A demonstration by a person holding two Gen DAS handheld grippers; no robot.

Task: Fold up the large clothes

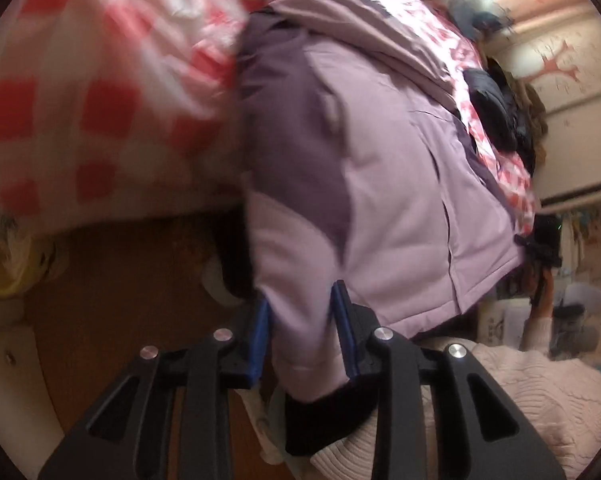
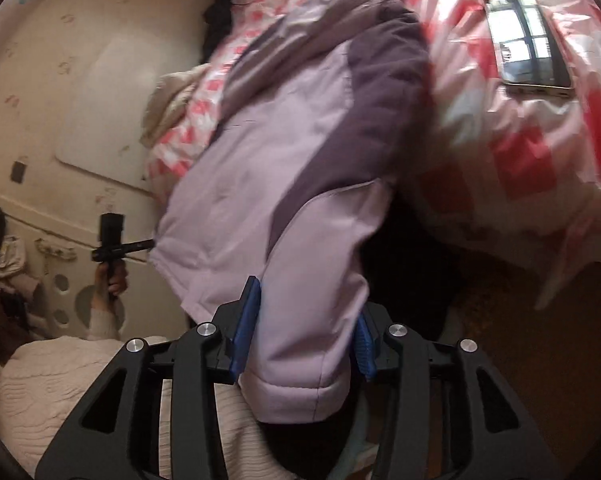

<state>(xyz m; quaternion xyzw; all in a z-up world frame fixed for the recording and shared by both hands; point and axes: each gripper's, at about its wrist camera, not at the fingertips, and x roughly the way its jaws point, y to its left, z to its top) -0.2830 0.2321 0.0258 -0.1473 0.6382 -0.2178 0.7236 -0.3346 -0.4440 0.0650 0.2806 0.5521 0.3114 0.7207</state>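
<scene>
A padded lilac jacket with darker purple panels lies over the edge of a bed with a red-and-white checked cover. My left gripper is shut on one lilac sleeve, whose dark cuff hangs behind the blue pads. My right gripper is shut on the other sleeve of the jacket, the cuff bulging out toward the camera. The right gripper also shows in the left wrist view, and the left gripper in the right wrist view, each far off at the jacket's other side.
A phone lies on the checked cover to the right of the jacket. Dark clothes are piled at the far end of the bed. A cream wall stands behind. Brown floor lies below the bed edge.
</scene>
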